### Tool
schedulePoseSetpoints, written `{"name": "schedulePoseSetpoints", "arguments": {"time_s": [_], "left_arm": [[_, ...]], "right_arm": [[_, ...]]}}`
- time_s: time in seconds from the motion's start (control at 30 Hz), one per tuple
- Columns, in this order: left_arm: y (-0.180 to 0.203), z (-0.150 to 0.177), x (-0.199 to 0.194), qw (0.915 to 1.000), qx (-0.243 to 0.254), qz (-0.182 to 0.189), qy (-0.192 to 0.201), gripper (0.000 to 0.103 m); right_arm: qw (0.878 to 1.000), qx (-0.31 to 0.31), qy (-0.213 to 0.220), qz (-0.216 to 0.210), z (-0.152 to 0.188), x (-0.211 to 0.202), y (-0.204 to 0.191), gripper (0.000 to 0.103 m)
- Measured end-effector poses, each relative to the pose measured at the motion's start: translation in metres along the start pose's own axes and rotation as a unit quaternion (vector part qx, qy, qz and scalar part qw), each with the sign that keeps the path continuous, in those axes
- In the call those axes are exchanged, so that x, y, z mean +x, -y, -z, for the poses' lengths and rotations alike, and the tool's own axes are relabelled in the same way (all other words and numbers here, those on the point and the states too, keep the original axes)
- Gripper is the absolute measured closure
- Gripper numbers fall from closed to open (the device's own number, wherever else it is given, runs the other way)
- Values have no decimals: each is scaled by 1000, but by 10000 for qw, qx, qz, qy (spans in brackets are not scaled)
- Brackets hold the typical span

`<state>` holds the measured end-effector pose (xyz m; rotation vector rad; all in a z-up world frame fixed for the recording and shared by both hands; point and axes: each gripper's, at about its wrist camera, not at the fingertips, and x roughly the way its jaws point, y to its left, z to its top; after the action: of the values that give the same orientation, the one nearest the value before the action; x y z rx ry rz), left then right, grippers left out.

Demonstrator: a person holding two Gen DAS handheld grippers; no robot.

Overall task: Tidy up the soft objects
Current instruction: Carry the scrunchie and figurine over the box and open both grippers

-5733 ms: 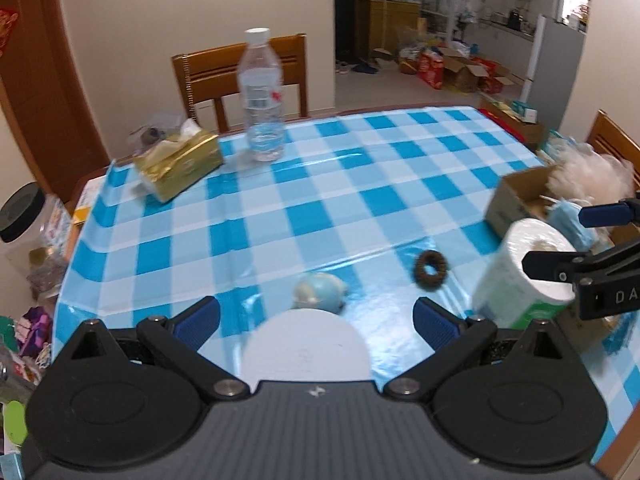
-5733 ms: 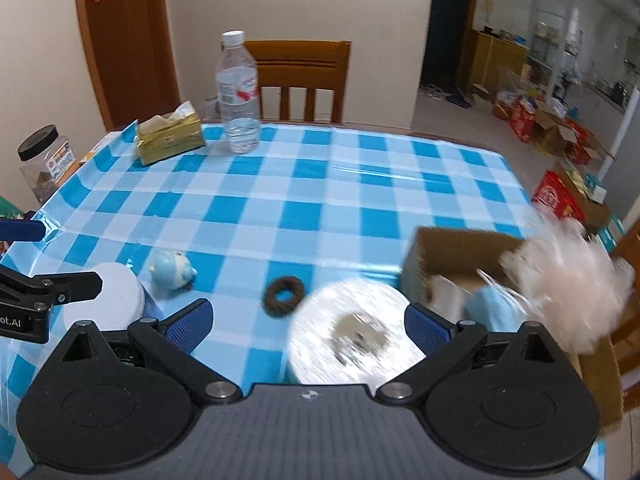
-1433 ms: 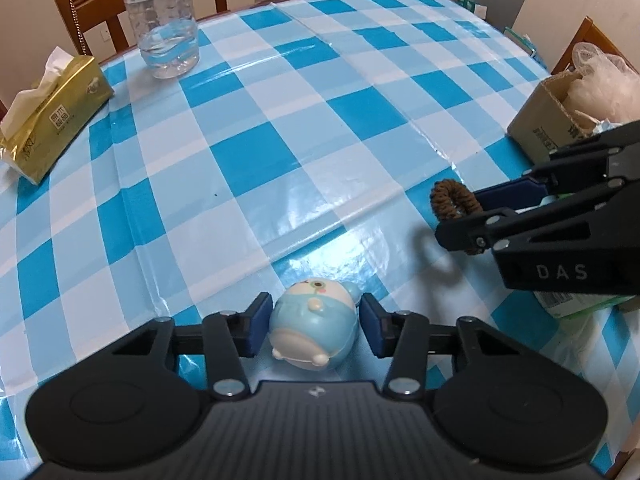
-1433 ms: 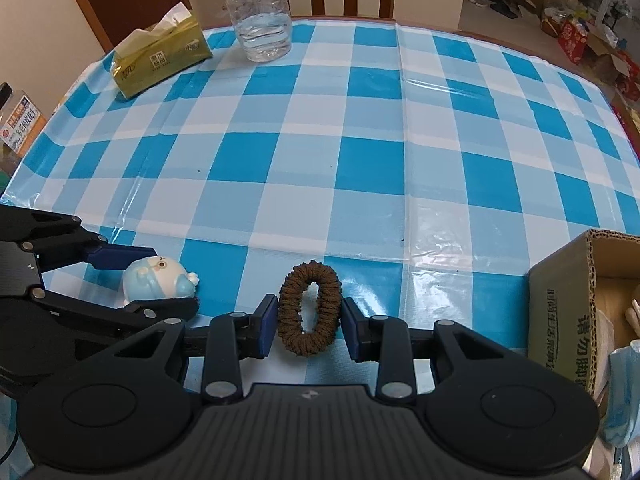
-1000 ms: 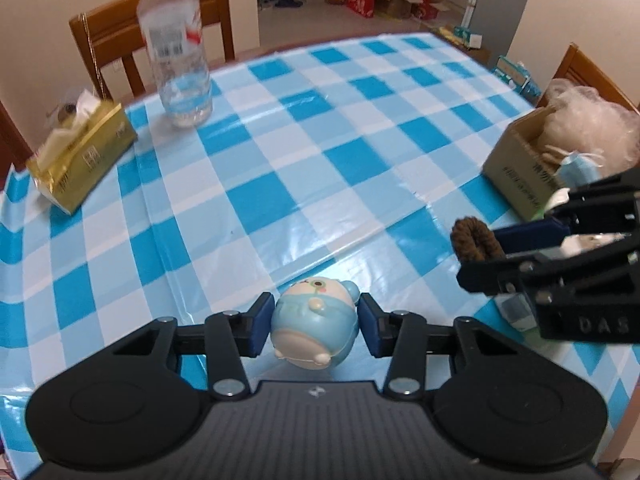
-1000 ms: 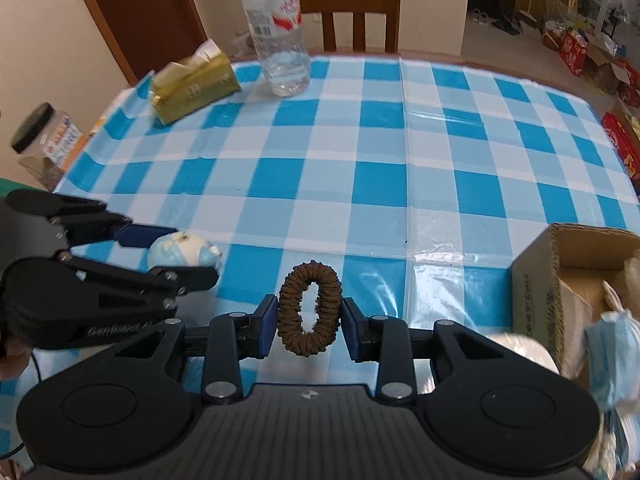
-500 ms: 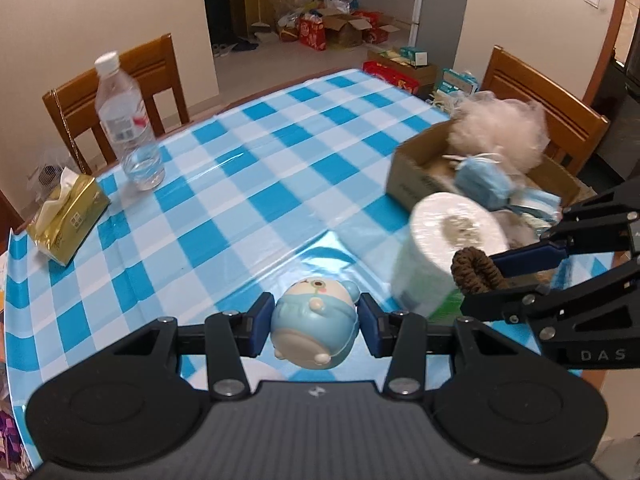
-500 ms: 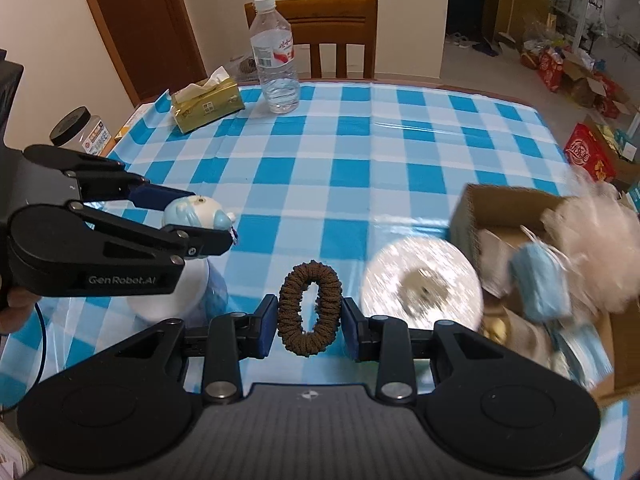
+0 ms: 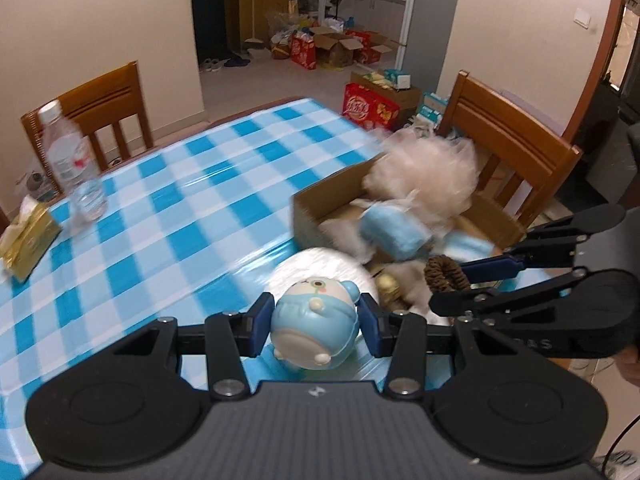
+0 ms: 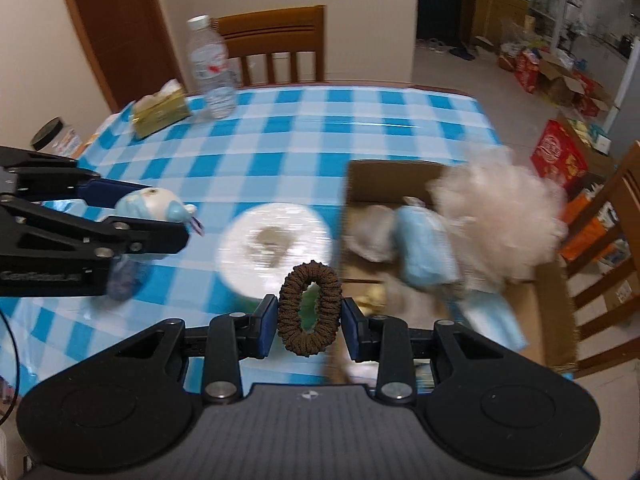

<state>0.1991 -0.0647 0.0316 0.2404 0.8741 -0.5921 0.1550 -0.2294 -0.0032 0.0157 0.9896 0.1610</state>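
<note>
Both grippers are carrying: left gripper [image 9: 316, 326] clenching the blue toy [image 9: 314, 326], right gripper [image 10: 309, 322] the scrunchie [image 10: 309, 309]; next, releasing into the box [image 10: 554, 312] at two o'clock.

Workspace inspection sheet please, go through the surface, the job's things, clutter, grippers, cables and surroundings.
Surface: blue-and-white checked tablecloth.
Job's things: blue plush toy and brown hair scrunchie, both held in the air; cardboard box holding a fluffy bath pouf and blue face masks; toilet paper roll beside the box.
Clutter: water bottle, tissue pack, black-lidded jar.
Grippers: left gripper shut on the toy; right gripper shut on the scrunchie.
Cables: thin black cable at frame edge.
Surroundings: wooden chairs, boxes on the floor.
</note>
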Motion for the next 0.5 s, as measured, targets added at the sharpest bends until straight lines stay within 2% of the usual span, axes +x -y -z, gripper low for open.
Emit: {"name": "schedulePoseSetpoints", "arguments": {"time_s": [0.23, 0.33, 0.5], "left_arm": [[52, -32, 34, 9996, -37, 259, 108, 58], [69, -40, 53, 9992, -89, 366, 111, 53], [87, -41, 75, 9995, -269, 73, 171, 18]], "right_arm": [[9994, 239, -58, 249, 3, 8, 67, 64], [9991, 286, -99, 310, 5, 11, 87, 64], [9986, 412, -157, 294, 7, 18, 113, 64]]}}
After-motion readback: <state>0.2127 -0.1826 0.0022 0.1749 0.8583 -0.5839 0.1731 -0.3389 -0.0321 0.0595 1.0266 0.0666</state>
